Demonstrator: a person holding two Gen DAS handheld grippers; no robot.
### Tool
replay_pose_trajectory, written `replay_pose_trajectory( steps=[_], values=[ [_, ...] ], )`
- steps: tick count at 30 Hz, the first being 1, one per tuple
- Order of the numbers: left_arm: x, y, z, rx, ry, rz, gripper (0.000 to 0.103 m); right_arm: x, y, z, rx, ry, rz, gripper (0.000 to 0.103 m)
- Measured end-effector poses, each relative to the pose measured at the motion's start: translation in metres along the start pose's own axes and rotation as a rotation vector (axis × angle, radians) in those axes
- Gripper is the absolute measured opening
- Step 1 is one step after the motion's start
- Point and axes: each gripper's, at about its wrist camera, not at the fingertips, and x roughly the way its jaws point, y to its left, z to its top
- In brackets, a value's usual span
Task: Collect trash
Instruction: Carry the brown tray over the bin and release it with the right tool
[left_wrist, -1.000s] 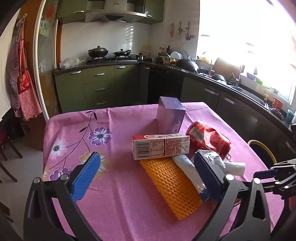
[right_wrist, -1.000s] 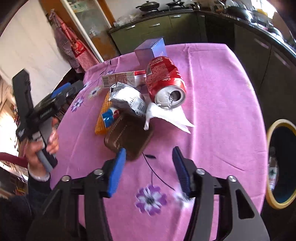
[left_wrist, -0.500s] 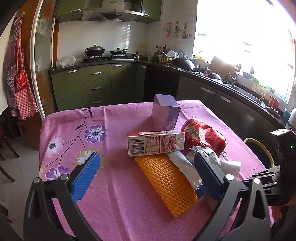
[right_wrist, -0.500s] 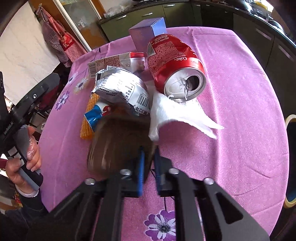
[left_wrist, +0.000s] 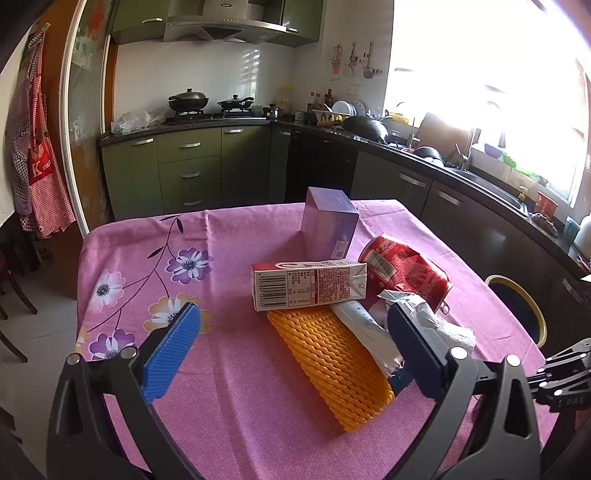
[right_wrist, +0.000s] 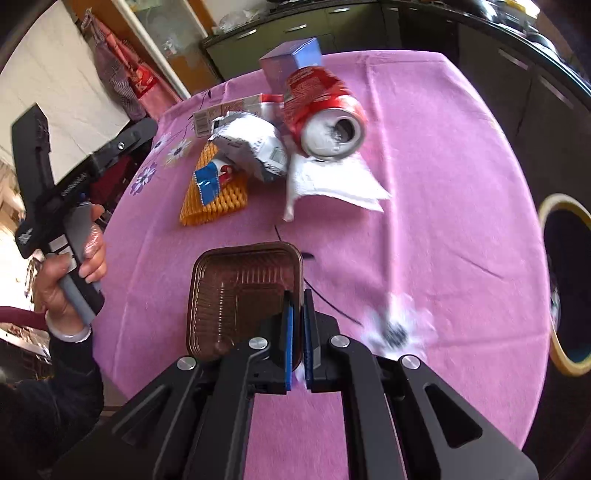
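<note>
Your right gripper (right_wrist: 297, 332) has pulled the one brown tray (right_wrist: 236, 291) clear of the pile, clamped on its rim. Your left gripper (left_wrist: 295, 354) hangs spread wide. One can (right_wrist: 325, 114), two cartons remain.

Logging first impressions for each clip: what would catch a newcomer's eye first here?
Probably the trash heap on the pink floral tablecloth: a crushed red cola can lying on its side, with a white tissue beneath its mouth. Nearer the camera, the right gripper is shut on the rim of a brown plastic tray, while the left gripper hovers open.
</note>
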Motion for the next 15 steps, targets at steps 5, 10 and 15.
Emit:
replay_pose_trajectory(
  steps=[5, 10, 15],
  values=[
    [0.001, -0.001, 0.000, 0.006, 0.005, -0.007, 0.096, -0.068, -0.083, -0.002, 0.181, -0.153, -0.184, 0.005],
    [0.004, -0.004, -0.002, 0.018, 0.011, -0.007, 0.096, -0.088, -0.190, 0.004, 0.379, -0.188, -0.407, 0.005],
    [0.008, -0.002, -0.003, 0.015, 0.021, -0.001, 0.096, -0.064, -0.260, 0.009, 0.481, -0.127, -0.479, 0.005]
  ],
)
